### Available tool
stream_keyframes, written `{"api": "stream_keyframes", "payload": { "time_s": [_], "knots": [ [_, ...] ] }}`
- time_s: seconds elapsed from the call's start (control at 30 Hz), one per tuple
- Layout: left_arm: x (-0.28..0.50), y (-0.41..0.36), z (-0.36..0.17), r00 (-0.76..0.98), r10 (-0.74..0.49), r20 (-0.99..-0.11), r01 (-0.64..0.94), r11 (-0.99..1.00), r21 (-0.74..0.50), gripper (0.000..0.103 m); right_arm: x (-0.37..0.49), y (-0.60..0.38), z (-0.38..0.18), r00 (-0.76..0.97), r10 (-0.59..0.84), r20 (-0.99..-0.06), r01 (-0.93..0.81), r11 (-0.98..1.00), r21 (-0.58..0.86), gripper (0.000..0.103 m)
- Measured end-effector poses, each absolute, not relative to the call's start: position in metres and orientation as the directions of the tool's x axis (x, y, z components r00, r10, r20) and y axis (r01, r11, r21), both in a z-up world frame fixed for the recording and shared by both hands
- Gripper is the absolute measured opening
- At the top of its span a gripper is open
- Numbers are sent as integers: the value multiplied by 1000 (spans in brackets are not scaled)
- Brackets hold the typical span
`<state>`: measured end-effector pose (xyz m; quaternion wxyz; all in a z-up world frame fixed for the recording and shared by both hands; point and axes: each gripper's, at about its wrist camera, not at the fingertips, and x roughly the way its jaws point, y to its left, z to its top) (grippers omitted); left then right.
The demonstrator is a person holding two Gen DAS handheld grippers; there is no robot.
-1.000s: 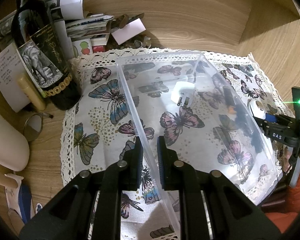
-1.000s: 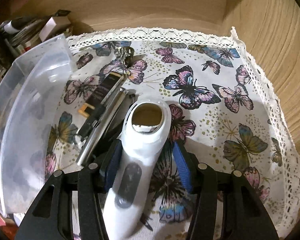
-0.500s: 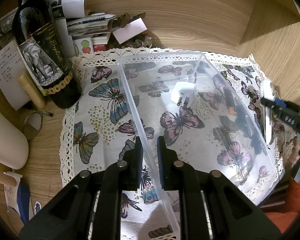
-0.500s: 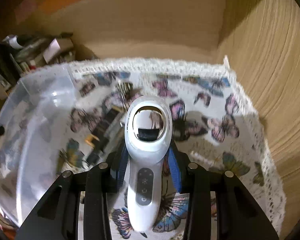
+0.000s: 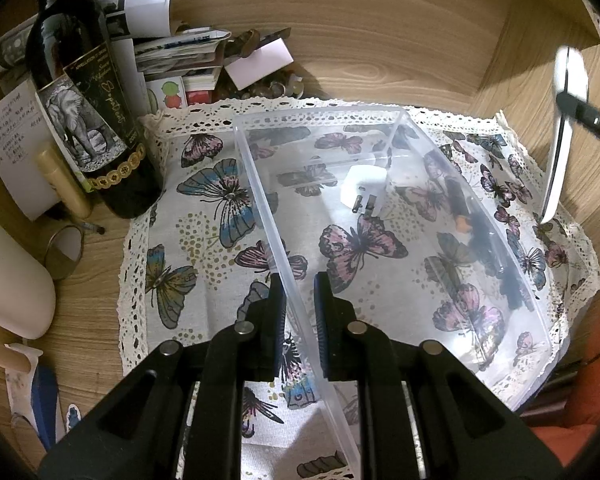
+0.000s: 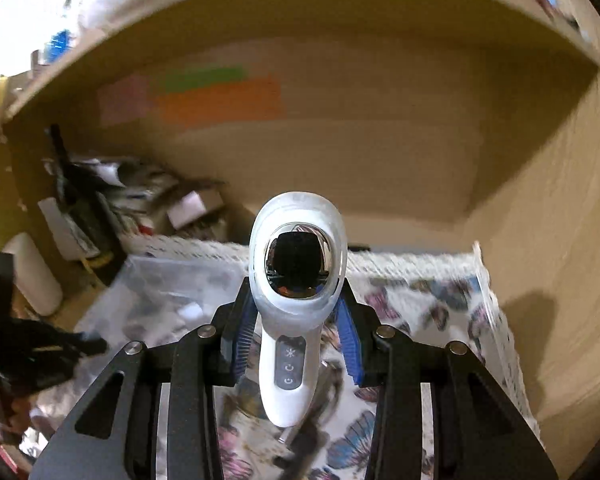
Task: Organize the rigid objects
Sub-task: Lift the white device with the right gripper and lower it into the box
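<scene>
Raised since a second ago: white device (image 6: pixel 296 304), off the cloth (image 6: pixel 428 312) and now high above it, clamped at the neck between the blue pads (image 6: pixel 350 344) of the right gripper (image 6: pixel 296 344), head up, button strip facing the camera; seen from the left wrist as a thin white edge (image 5: pixel 560 136) at far right, above the cloth's right border and clear of the bin. Unmoved: left gripper (image 5: pixel 298 320), jaws drawn close astride the near-left wall of the clear bin (image 5: pixel 260 200), pads near the plastic, contact not certain. Inside bin: white plug (image 5: pixel 362 190) toward the far end, rest of the floor bare. Beyond the bin's right wall, seen through the plastic: dark items (image 5: pixel 480 236) in a row on the cloth. Left of bin: open strip of cloth, then wine bottle (image 5: pixel 88 120) at the lace edge, paper clutter (image 5: pixel 180 56) behind. Far side: wooden back wall (image 5: pixel 380 40); wooden side wall close along the cloth's right edge.
</scene>
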<state>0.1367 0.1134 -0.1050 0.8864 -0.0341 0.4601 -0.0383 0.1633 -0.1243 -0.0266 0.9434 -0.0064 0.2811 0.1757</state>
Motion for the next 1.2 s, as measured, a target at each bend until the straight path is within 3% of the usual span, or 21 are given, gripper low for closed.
{"api": "stream_keyframes", "payload": {
  "time_s": [0.37,1.2],
  "knots": [
    [137,114,-104,576,-105,-810,37,994,-103,15,151,-58,-11,731,446,-517,-510,860,20,35],
    [135,118,-106,583,-131,-802,47,991,-128,15,185,25,-100,453,391,-801,-678,735,-25,35]
  ]
}}
